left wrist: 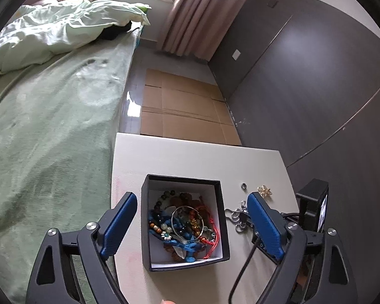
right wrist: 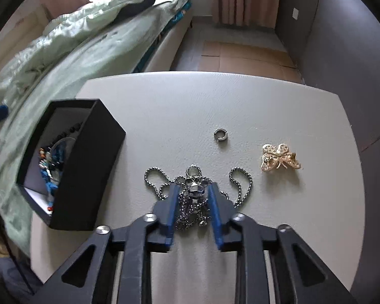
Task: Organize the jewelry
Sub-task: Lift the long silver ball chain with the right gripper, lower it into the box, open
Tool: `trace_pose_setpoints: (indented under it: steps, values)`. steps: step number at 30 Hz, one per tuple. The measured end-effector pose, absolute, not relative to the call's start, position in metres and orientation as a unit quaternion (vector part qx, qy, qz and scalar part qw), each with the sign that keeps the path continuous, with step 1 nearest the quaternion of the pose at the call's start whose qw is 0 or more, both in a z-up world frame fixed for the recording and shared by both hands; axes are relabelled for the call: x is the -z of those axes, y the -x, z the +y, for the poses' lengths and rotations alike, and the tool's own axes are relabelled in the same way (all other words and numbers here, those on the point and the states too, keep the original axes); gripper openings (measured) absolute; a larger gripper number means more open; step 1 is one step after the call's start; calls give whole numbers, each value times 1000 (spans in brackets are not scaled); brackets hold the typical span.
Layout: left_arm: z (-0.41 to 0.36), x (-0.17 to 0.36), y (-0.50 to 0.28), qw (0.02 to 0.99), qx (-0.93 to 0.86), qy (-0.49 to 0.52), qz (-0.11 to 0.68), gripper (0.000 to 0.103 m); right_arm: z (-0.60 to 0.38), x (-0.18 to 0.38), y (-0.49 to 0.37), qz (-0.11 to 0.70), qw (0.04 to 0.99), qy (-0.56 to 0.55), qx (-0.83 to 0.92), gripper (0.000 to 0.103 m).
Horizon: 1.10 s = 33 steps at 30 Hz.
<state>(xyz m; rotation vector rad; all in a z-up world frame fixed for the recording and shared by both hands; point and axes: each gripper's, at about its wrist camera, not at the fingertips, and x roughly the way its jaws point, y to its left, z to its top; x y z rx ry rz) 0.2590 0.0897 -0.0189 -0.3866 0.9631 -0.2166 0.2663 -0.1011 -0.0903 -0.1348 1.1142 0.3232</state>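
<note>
Right wrist view shows the right tongs (right wrist: 193, 192) lowered over a silver chain necklace (right wrist: 197, 190) that lies heaped on the bench (right wrist: 240, 101) near its front edge, the blue pads at a narrow gap on either side of the pendant and the bunched links, not yet pinched so far as I can tell. A small grey ring (right wrist: 221, 138) sits further toward the middle of the bench, and a gold butterfly brooch (right wrist: 280, 157) lies nearer the right edge, both apart from the chain. The black box (left wrist: 185, 217) stands by the left edge, already holding a tangle of beaded bracelets, a bangle and red cord. In the left wrist view the left tongs (left wrist: 190, 220) hover spread wide on either side of that box, gripping nothing. The step in hand looks like picking up the necklace for the box. To do it well, the pads should close on the thick cluster at the pendant rather than a single strand, so the loops trail beneath without slipping; the lift should be straight and slow so the loose ends do not drag the ring or brooch along.
</note>
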Motion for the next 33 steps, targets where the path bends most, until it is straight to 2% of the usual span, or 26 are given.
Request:
trace_pose_setpoints:
  steps: [2, 10, 19, 20, 22, 33]
  values:
    - [89, 18, -259, 863, 105, 183, 459, 89, -97, 90, -265, 522, 836, 78, -152, 16]
    - [96, 12, -254, 867, 101, 185, 450, 89, -90, 73, -255, 503, 842, 88, -175, 15]
    - [103, 0, -249, 878, 98, 179, 433, 90, -93, 2, -239, 437, 876, 49, -196, 15]
    - [104, -3, -247, 882, 95, 175, 427, 91, -92, -5, -237, 431, 879, 49, -198, 15]
    - [106, -6, -246, 886, 92, 176, 420, 102, -91, -23, -234, 416, 886, 52, -201, 15]
    - [127, -14, -241, 890, 90, 207, 397, 103, -69, -121, -216, 337, 913, 80, -214, 15]
